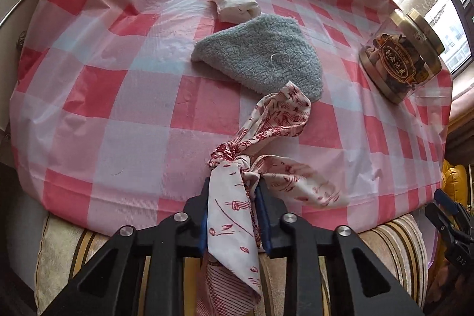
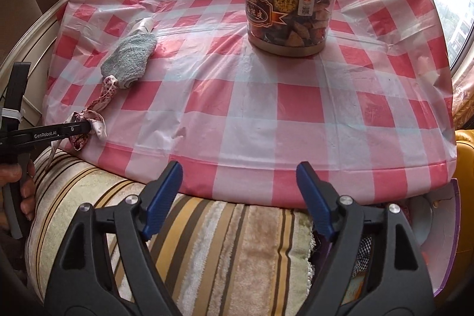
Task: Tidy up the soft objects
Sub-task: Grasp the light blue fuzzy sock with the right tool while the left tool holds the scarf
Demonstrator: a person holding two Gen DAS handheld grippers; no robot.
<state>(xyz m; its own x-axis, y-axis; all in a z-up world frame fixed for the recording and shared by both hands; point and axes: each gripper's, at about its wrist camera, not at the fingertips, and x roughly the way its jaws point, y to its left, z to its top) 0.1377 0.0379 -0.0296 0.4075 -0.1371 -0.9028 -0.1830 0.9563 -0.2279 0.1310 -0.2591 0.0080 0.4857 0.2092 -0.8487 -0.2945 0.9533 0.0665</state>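
Two soft items remain ahead on the desk (image 1: pixel 89 120): grey towel (image 1: pixel 260 61) and white packet (image 1: pixel 234 2). My left fingers (image 1: pixel 234 215) are clamped on the printed scarf (image 1: pixel 266 138), whose long axis trails forward from them to the towel's near corner. My right fingers (image 2: pixel 240 197) stand apart, empty, well aside; left hand nearer.

We look steeply down from the left tool (image 1: pixel 234 197) at the table's (image 1: pixel 118 114) near edge, close in; from the right tool (image 2: pixel 238 182) we face the table farther right; both views share the jar (image 1: pixel 400 61) and grey cloth (image 2: pixel 130 58).
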